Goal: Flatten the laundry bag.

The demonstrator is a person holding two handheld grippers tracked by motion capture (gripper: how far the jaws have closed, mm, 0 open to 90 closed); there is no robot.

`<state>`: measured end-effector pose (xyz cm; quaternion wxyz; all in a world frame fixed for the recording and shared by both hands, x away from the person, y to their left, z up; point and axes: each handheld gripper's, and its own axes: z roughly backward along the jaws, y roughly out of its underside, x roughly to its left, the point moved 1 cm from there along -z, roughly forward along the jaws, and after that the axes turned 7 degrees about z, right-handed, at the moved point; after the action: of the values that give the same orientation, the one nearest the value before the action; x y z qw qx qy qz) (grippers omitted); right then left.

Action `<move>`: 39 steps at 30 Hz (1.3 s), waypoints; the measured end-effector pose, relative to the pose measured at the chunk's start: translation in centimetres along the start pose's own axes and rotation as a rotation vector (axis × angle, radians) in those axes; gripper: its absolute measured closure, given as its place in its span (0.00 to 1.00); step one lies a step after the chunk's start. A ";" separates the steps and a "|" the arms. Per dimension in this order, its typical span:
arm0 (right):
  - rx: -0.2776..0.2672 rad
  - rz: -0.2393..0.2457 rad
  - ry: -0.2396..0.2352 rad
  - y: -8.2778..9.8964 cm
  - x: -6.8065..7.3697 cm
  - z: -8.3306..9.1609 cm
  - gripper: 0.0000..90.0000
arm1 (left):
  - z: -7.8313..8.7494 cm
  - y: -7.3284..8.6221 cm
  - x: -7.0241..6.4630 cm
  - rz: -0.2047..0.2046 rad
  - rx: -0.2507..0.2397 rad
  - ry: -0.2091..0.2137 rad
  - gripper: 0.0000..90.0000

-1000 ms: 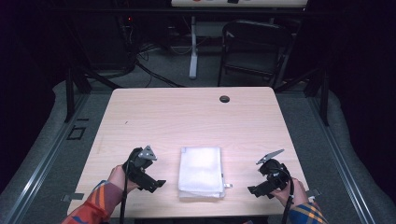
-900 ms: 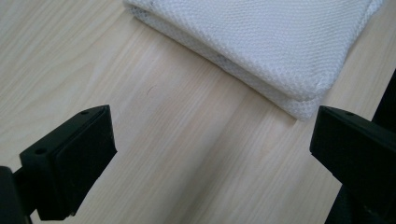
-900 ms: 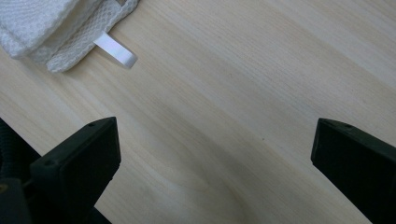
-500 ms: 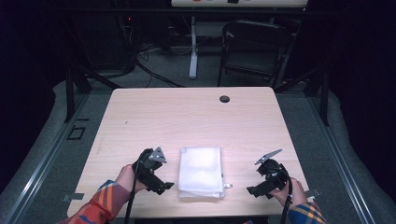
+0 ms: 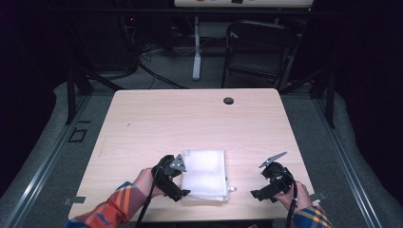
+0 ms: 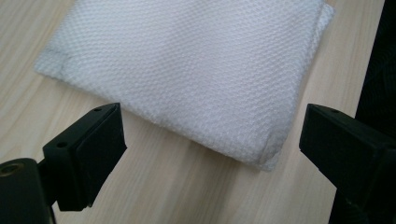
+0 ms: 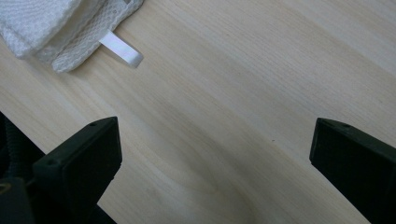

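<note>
Two tools are present, one per hand, over a pale wooden bench [image 5: 157, 118]. Item under handling: a folded white cloth [image 5: 205, 175], lying flat near the bench's front edge, between the two hands.

Left tool [image 5: 183, 192]: at the cloth's left edge, jaws wide with a slight closing just under way. Nothing is gripped; the left gripper view shows the cloth's near corner [image 6: 268, 156] lying ahead of the jaws, between their lines, untouched.

Right tool [image 5: 256, 194]: well apart from the cloth on its right, jaws wide, empty, bare wood beneath.

Handling assessment: the cloth appears light, soft and limp, with a waffle-like weave offering good friction. It should sag and unfold if lifted by a single layer. Recommended hold: a corner or folded edge, pinching all layers together.

View comparison: the high view gives the overall layout and both hands. The left gripper view resolves the weave and stacked fold. The right gripper view reveals a small white tag loop [image 7: 122, 50] at the cloth's corner.
</note>
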<state>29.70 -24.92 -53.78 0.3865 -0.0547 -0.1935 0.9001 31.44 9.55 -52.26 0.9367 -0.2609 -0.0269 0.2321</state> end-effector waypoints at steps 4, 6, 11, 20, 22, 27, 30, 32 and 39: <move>-0.007 -0.009 -0.009 0.0 0.0 -0.1 0.02 | -0.7 -0.4 -0.4 -0.022 0.012 0.014 0.10; -0.001 -0.005 -0.009 0.0 0.0 -0.1 0.02 | -1.1 -0.6 -0.6 -0.029 0.016 0.023 0.12; 0.014 -0.002 -0.006 0.0 0.0 -0.1 0.02 | -1.9 -1.0 -0.9 -0.056 0.040 0.033 0.16; 0.000 -0.015 -0.020 0.0 0.1 -0.2 0.05 | -3.4 -1.3 -1.8 -0.103 0.081 0.046 0.20; 0.007 -0.009 -0.016 0.0 0.1 -0.2 0.05 | -3.7 -1.3 -2.0 -0.111 0.093 0.040 0.22; 0.019 -0.005 -0.022 0.0 0.2 -0.3 0.05 | -4.2 -1.1 -2.2 -0.138 0.108 0.008 0.30; 0.031 0.000 -0.021 -0.1 0.3 -0.4 0.05 | -4.6 -0.9 -2.5 -0.156 0.117 -0.010 0.32; 0.026 0.002 -0.030 -0.1 0.4 -0.5 0.05 | -4.7 -0.9 -2.6 -0.163 0.121 -0.021 0.34; 0.022 0.006 -0.023 -0.1 0.4 -0.5 0.05 | -4.7 -0.8 -2.5 -0.153 0.119 -0.025 0.46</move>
<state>29.63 -24.37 -54.18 0.3821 -0.0407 -0.1877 0.9039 30.36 5.59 -55.78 0.9651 -0.1991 -0.0448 0.1641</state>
